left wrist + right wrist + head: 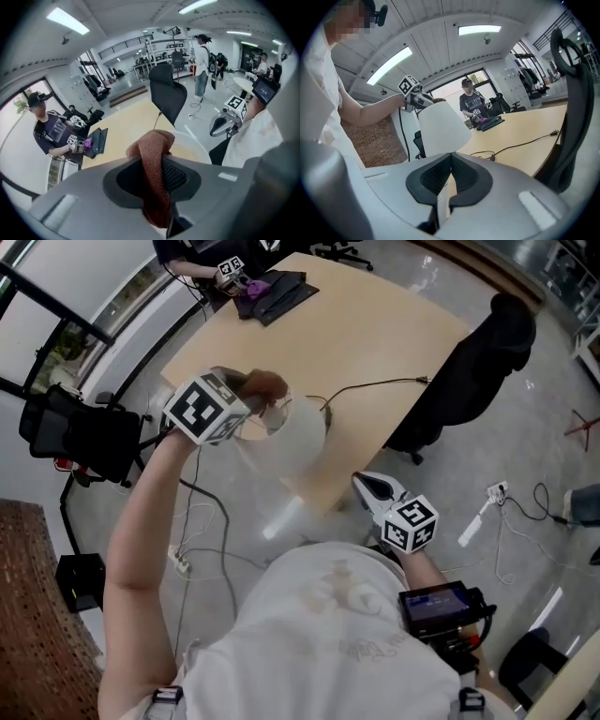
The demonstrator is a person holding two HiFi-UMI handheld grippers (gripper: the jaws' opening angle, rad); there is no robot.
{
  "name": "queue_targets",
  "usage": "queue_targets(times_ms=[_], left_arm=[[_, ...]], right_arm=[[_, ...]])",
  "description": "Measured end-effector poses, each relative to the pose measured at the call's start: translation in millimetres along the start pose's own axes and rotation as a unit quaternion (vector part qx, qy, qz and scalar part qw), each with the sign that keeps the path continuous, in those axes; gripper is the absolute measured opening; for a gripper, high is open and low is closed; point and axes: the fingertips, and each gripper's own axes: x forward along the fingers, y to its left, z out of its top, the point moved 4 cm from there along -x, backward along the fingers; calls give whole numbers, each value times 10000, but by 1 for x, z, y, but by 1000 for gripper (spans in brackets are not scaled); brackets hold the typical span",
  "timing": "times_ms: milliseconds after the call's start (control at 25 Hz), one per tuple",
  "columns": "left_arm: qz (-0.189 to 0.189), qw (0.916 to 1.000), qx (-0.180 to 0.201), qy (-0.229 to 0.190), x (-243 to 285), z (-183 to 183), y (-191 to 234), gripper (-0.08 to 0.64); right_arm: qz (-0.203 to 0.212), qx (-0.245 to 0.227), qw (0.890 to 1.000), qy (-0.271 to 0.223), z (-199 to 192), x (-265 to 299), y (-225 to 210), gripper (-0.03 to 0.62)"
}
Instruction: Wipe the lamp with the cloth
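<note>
Cloth [153, 146]: nubby rust terry, pinched by left gripper [158, 178] | lamp [440, 127]: smooth white cone | right gripper [450, 161]: pressed together

Lamp [298, 432] base hidden beneath its shade

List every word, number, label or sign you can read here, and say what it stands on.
No text can be read.
Faint print on the white cotton T-shirt: too pale to read.
Small blue screen at the person's waist: too small to read.
Left marker cube, right marker cube: black-and-white square patterns, not words.
</note>
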Motion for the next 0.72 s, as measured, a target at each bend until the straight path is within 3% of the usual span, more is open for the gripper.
queue_targets(times_ms=[160, 440, 560, 720], left_arm=[[-969, 9926, 138, 711, 21, 0, -20, 95], [-2200, 9604, 152, 1702, 10, -27, -37, 97], [-1937, 9560, 208, 2191, 6, -39, -26, 98], [-1040, 9640, 327, 2423, 14, -40, -9, 100]], right_arm=[[-53, 78, 9999, -36, -5, -7, -8, 12], [-81, 125, 9999, -41, -10, -15, -17, 12], [-59, 98, 9999, -40, -8, -15, -18, 12], [21, 62, 10000, -37, -5, -14, -19, 12]])
